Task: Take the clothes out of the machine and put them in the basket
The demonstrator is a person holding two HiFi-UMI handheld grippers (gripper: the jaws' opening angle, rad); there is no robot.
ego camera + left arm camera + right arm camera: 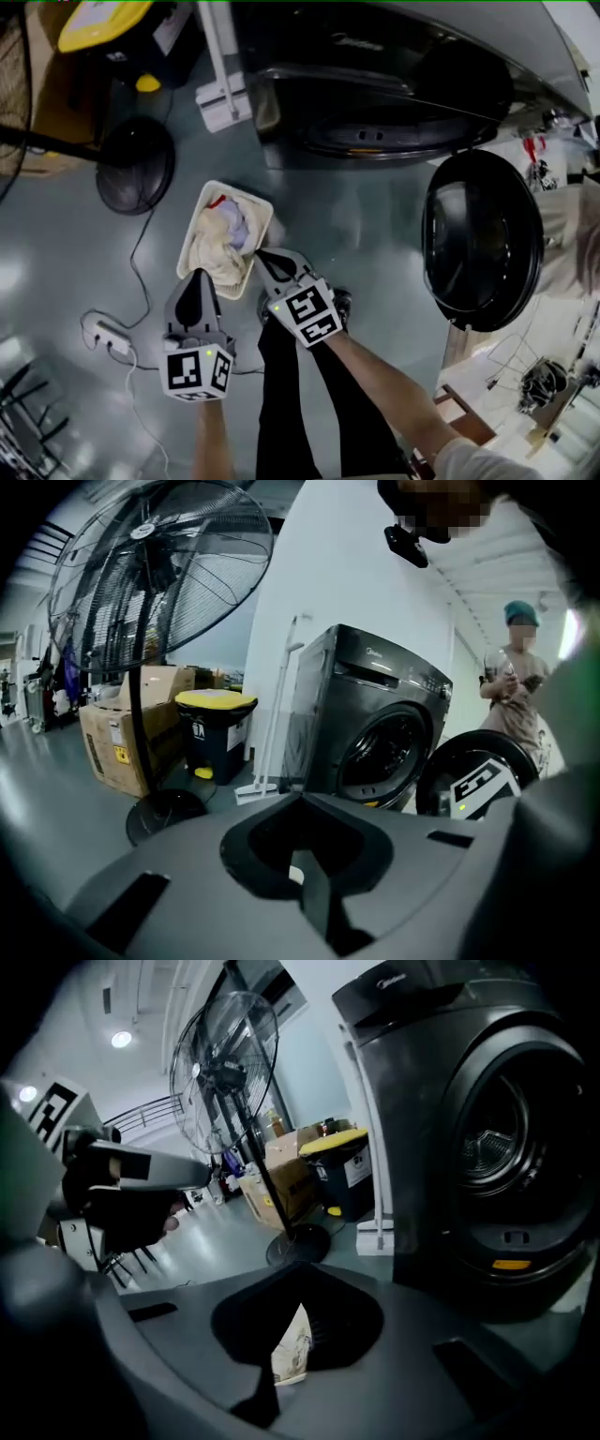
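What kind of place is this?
Likely a workshop or lab hall, not a home: the washing machine stands on open grey floor near a pedestal fan and cardboard boxes.

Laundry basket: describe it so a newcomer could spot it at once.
On the floor before the dark washing machine, left of its open door, sits a white rectangular basket. Unlike the round black fan base nearby, it holds pale clothes.

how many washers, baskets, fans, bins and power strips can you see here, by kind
washing machine: 1
laundry basket: 1
pedestal fan: 1
yellow-lidded bin: 1
power strip: 1
total: 5
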